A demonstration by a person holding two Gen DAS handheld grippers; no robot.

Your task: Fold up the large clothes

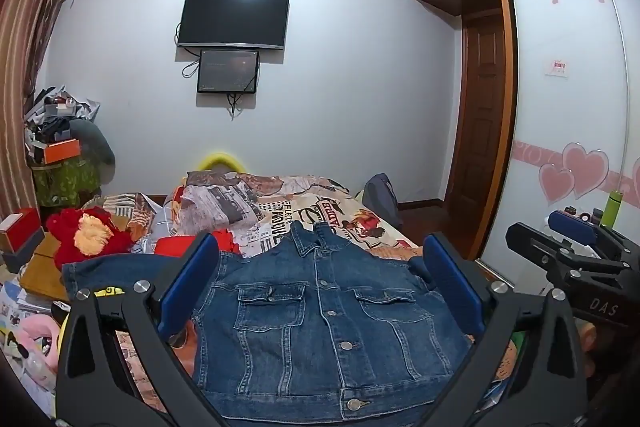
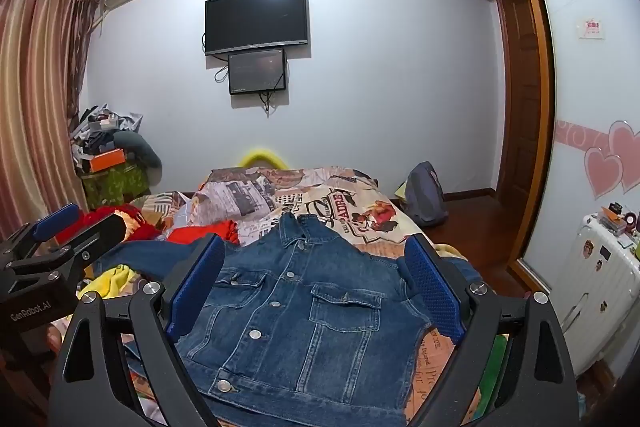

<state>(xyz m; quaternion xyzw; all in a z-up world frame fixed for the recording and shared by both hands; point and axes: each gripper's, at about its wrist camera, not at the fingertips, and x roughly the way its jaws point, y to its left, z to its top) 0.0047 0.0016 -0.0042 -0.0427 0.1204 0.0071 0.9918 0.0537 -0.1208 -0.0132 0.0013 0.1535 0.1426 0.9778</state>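
Note:
A blue denim jacket (image 1: 320,319) lies front-up and buttoned on the bed, collar toward the far wall, one sleeve spread out to the left. It also shows in the right wrist view (image 2: 304,315). My left gripper (image 1: 320,283) hovers above the jacket's near half, open and empty. My right gripper (image 2: 316,287) hovers beside it to the right, open and empty. Each gripper shows at the edge of the other's view: the right gripper (image 1: 576,247) and the left gripper (image 2: 52,231).
The bed carries a printed quilt (image 1: 304,211) bunched at the far end, red clothes (image 1: 188,247) and a red plush toy (image 1: 88,231) on the left. Boxes and clutter (image 1: 24,267) crowd the left. A white suitcase (image 2: 600,283) and a sliding wardrobe (image 1: 568,107) stand on the right.

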